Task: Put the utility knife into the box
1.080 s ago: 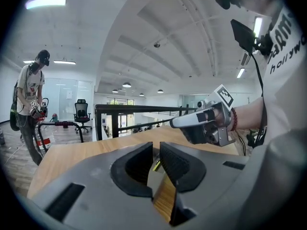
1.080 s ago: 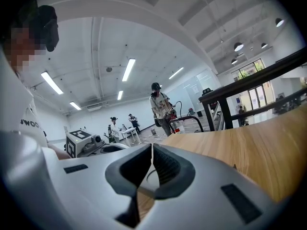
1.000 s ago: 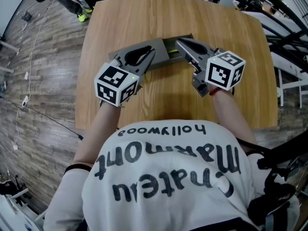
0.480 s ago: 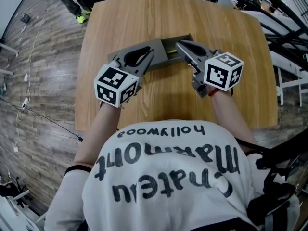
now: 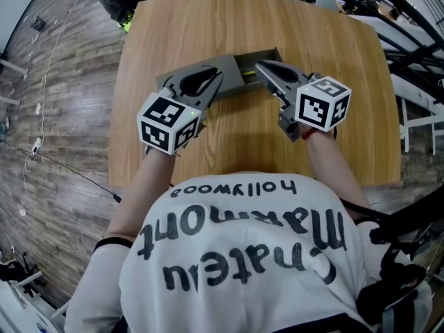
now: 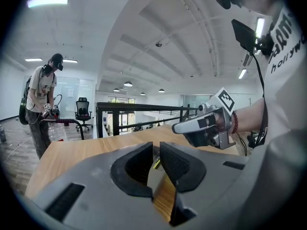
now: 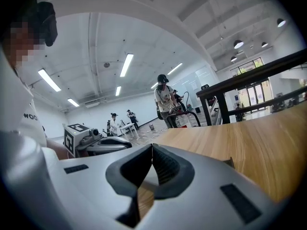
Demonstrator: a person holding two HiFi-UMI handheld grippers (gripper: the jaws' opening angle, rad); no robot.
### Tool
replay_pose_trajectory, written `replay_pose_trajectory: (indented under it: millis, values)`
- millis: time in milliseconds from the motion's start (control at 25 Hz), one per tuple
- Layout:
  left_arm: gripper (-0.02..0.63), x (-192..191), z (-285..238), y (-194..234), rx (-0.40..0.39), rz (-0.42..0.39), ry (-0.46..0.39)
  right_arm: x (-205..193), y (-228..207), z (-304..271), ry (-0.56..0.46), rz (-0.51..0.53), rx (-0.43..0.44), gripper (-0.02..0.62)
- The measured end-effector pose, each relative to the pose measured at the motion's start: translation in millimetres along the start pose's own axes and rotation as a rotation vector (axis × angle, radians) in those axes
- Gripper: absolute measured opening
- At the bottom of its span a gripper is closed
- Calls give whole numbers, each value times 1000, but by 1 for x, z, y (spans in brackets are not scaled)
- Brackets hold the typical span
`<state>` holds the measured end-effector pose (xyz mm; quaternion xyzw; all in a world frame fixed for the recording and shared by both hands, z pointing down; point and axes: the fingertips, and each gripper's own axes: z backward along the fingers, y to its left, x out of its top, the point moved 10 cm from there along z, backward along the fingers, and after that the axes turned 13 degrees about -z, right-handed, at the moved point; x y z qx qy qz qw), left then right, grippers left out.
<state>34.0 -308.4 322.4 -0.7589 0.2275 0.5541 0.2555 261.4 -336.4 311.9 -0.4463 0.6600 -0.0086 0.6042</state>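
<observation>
A grey box [image 5: 231,66] lies across the middle of the wooden table [image 5: 208,26]. Its right part is open, and the yellow utility knife [image 5: 250,73] shows inside. My left gripper [image 5: 219,75] lies over the box's left part. Its jaws are closed on a thin grey wall of the box [image 6: 154,172], and a bit of yellow shows just behind it. My right gripper [image 5: 259,64] reaches the open end from the right with its tips together. In the right gripper view the jaws [image 7: 152,147] meet at the tips. Most of the knife is hidden.
The table's far edge is beyond the box, with a black railing [image 6: 139,107] past it. A person [image 6: 42,104] stands on the floor at the left and others [image 7: 165,99] stand farther off. The other gripper [image 6: 204,124] is close alongside.
Both grippers stay at the box with only a slight shift. A person at the table's far left corner has moved.
</observation>
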Motion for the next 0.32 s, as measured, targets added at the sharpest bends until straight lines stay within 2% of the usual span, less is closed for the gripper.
replay_pose_trajectory:
  millis: [320]
  values:
    - [46,-1,1,2,2,14,0,-3,-3,-1,32,35,-43,12]
